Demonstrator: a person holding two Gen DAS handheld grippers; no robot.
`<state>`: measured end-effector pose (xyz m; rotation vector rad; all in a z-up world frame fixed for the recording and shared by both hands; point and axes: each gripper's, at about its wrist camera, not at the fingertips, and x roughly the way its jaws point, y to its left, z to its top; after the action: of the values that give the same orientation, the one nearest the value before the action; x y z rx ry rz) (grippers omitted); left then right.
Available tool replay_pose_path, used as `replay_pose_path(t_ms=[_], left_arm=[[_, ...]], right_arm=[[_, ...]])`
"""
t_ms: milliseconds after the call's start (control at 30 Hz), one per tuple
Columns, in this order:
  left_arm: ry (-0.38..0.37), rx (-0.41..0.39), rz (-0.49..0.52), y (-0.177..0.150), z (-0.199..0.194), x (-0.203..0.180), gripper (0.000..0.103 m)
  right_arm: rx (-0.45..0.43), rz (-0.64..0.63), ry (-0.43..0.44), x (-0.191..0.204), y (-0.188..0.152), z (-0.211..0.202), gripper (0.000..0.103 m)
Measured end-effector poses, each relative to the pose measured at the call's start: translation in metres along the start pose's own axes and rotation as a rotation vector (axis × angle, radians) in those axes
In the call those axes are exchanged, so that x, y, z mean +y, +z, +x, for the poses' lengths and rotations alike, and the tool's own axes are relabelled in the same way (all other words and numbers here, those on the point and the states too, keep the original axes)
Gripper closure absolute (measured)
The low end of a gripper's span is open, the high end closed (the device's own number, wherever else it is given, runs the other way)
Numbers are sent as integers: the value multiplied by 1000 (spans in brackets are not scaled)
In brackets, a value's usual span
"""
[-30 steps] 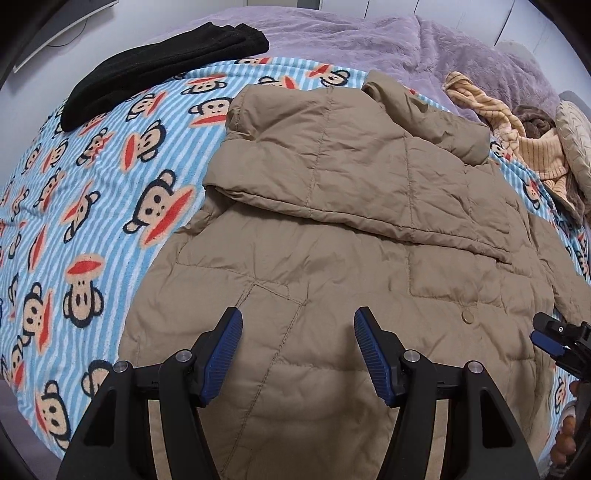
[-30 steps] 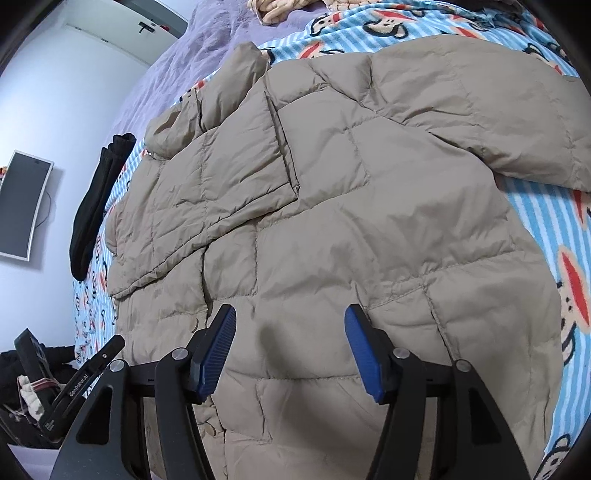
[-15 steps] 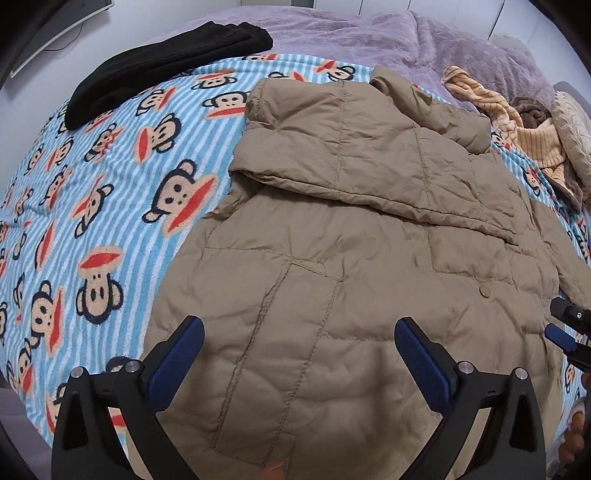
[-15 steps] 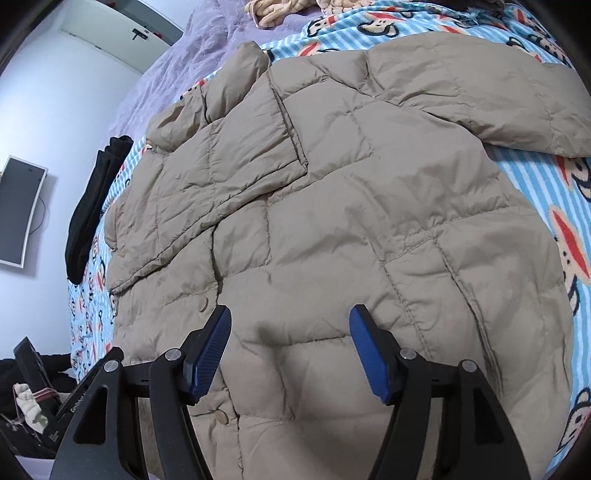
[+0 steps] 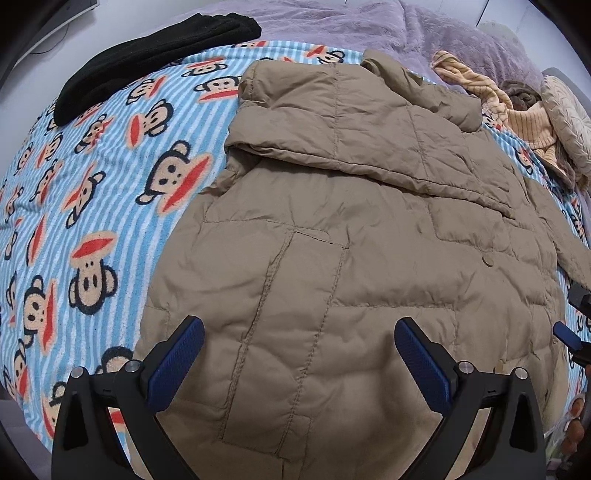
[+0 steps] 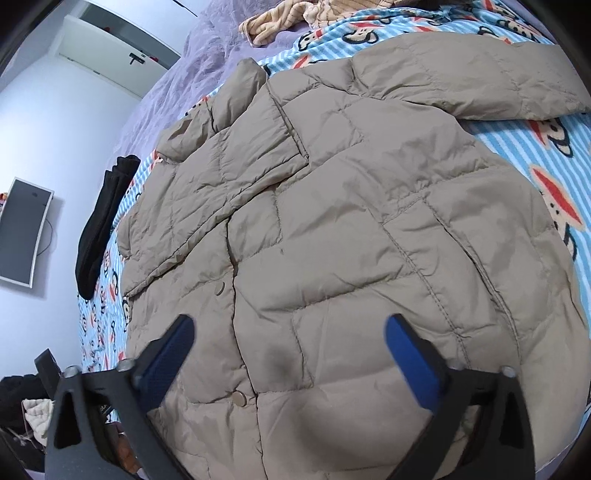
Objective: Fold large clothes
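A tan quilted puffer jacket (image 5: 351,229) lies front-up on the monkey-print blanket (image 5: 92,192). One sleeve is folded across its chest (image 6: 236,173); the other sleeve (image 6: 480,81) stretches out sideways. My left gripper (image 5: 298,325) hovers open over the jacket's lower left panel, pads wide apart, with nothing pinched. My right gripper (image 6: 291,324) hangs over the lower front near the snap-button placket (image 6: 238,398). Its jaws are opening, with only the flat jacket surface below them. In the left wrist view the right gripper's blue tip (image 5: 565,334) shows at the right edge.
A black garment (image 5: 147,55) lies at the blanket's far left. A purple bedspread (image 5: 369,22) covers the far end, with an orange knit heap (image 5: 517,118) and a cushion (image 5: 569,122) at the far right. A monitor (image 6: 22,229) hangs on the wall.
Both grippers' jaws have spread from half-open to wide, the left first, the right in the last half second. The right gripper has shifted over the jacket's lower front.
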<state>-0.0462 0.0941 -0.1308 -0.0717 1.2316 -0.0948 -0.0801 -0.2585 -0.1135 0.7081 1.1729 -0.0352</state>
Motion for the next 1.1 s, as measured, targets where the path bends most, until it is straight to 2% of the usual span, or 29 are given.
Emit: replay_pose_path(t_ms=[300,567,667,767,933,1033,1100], left_arm=[[-22,21,-6,14,6,-60,0],[-29,14,66,40,16,-145,0],[-68,33,61,47,24,-165,0],[-77,87,78,50,36,-184,0],[-71,72,124,53,36,-209,0],[-66,64,138,59,37,-219,0],[-58,60,145,63,38,-222,0]], right_arm=[[26,-19,-6,-33,23,-8,0],[14,122,59,-110,82,-34,0],[4,171,65,-140,100,-42,0],[-29,209,35,-171,115,-53,0],[-108,321,13,-228,142,-69,0],[-184,441,-26,-269,155,-80,0],[-227,532,-13,-295,162,-87,0]])
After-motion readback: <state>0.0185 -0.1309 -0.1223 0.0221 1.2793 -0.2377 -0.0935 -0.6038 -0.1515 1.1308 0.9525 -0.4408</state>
